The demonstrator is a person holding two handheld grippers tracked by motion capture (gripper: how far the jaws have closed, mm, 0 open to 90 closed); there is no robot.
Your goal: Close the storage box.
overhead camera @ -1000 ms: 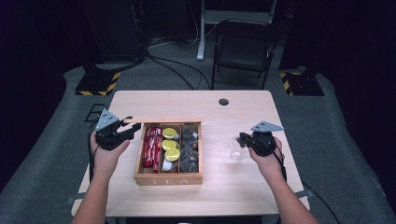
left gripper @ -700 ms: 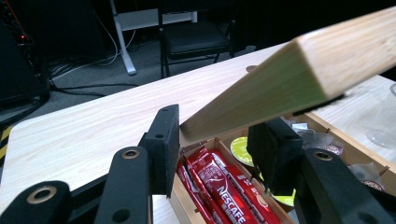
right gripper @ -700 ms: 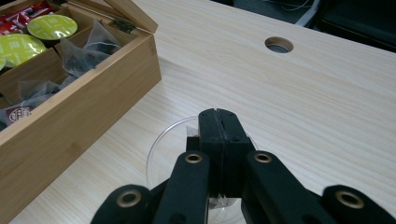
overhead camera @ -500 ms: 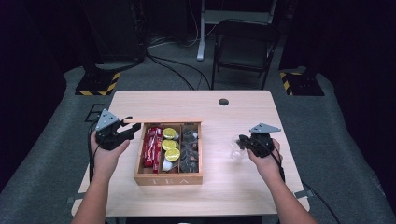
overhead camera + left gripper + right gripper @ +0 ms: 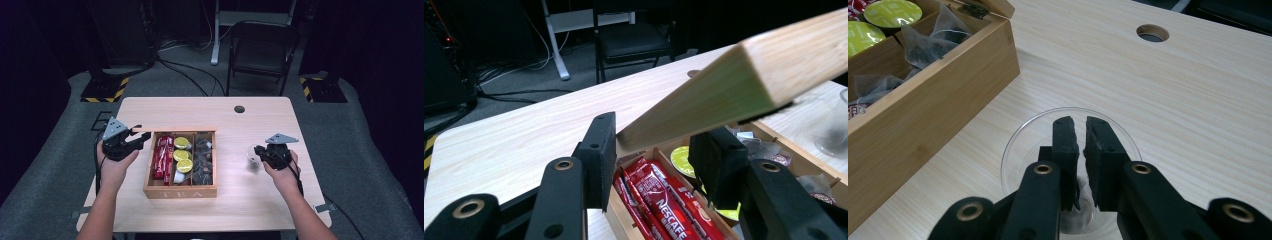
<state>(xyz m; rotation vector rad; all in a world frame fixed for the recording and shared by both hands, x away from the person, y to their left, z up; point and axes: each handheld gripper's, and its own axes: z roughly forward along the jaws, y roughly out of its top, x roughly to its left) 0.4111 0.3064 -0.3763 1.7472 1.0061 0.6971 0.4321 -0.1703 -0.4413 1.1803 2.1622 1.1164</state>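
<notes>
Dark recording studio: stand bases (image 5: pixel 105 90), floor cables (image 5: pixel 185 75).

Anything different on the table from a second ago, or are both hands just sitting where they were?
Little has changed. The right claw, inside the clear cup, has just been opening its jaws slightly; a dark tea bag lies in the cup beneath them. The left claw stays clamped on the wooden lid, holding it up. The tea box and its contents have not moved.
</notes>
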